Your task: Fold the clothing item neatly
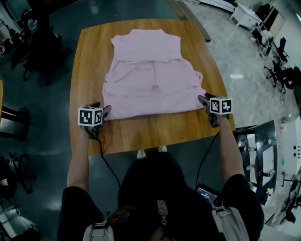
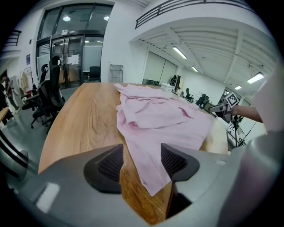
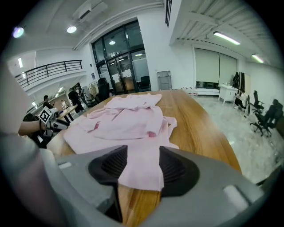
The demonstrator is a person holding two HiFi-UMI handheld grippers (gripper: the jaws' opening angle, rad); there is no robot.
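Note:
A pink garment (image 1: 150, 80) lies partly folded on the wooden table (image 1: 94, 56), sleeves tucked in and its upper part doubled over. My left gripper (image 1: 104, 112) hovers at its near left corner, my right gripper (image 1: 203, 101) at its near right corner. In the left gripper view the jaws (image 2: 142, 162) stand open, and the cloth's corner (image 2: 153, 177) lies flat on the wood between them, untouched. The right gripper view shows the same: open jaws (image 3: 143, 166) with the other corner (image 3: 140, 175) resting on the table between the pads, not pinched.
The table's near edge (image 1: 155, 143) runs just below both grippers, with the person's feet behind it. Office chairs (image 1: 282, 70) stand on the right and a black chair (image 2: 46, 99) on the left. A white desk (image 1: 244, 14) is far back right.

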